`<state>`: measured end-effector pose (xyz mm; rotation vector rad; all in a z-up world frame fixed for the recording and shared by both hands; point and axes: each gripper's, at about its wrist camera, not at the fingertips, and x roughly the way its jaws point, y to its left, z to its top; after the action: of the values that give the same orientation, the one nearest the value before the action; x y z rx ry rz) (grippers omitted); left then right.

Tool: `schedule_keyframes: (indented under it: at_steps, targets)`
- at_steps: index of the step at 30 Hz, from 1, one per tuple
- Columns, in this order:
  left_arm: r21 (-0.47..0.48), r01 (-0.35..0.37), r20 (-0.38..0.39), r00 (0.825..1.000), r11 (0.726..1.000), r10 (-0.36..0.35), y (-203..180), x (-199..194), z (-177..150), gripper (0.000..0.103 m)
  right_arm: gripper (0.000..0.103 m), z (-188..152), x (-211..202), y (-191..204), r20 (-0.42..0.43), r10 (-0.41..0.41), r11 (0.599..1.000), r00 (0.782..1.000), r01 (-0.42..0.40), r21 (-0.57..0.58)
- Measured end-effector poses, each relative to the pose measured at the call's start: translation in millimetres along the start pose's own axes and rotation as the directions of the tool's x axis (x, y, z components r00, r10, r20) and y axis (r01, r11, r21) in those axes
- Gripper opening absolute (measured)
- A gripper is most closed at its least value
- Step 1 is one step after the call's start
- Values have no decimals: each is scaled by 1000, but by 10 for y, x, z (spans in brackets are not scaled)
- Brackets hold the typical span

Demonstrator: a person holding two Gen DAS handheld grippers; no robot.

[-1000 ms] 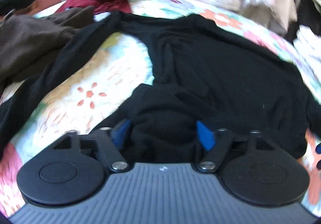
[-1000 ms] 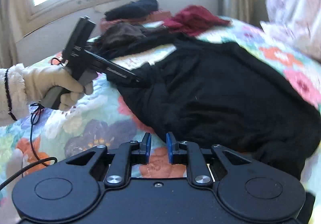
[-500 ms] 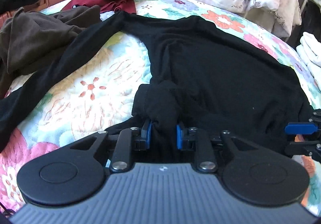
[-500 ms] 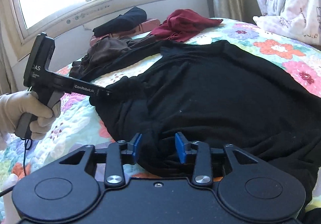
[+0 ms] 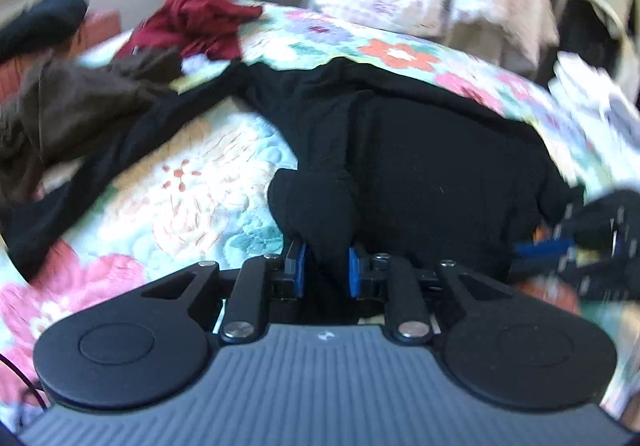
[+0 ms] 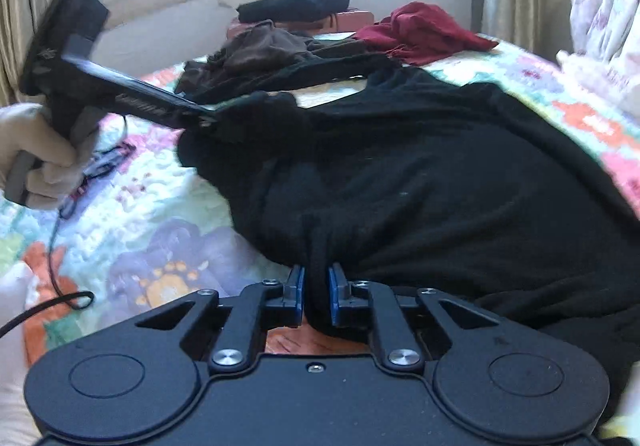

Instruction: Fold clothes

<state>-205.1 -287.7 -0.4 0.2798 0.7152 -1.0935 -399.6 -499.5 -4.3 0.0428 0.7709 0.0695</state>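
Black garment [image 5: 440, 174] lies on floral quilt [image 5: 208, 182]; left gripper [image 5: 324, 266] pinches its bunched edge, right gripper [image 6: 316, 294], jaws just closing, pinches its near hem.

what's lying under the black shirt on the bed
The black shirt lies on a floral quilt, which shows around its edges. What the quilt looks like beneath the shirt's middle, and whether anything else lies there, cannot be seen because the fabric covers it.
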Motion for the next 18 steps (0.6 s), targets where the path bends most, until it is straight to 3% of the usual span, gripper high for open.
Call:
schedule_keyframes:
  at_steps: [7,9,10,11,15,18]
  targets:
    - [112,57,23,998,992,-59,-151,-231,-87,21,7,-98,-211,126,-63,10,997,998,-14,-75]
    - [104,43,29,999,994,-46,-138,-200,-41,33,8,-76,-242,141,-37,18,998,999,-20,-64]
    - [83,43,36,998,996,-46,-105,-165,-6,44,8,-47,-248,127,-19,24,999,1000,-25,-44]
    - [56,45,46,998,997,-48,-66,-128,30,47,11,-10,-252,111,1,29,999,1000,-29,-20]
    - [51,52,56,997,997,-55,-89,-56,51,43,18,162,-112,16,89,97,990,991,-105,97]
    - [47,64,14,998,997,-64,-131,7,2,36,19,322,220,-58,72,107,982,992,-117,150]
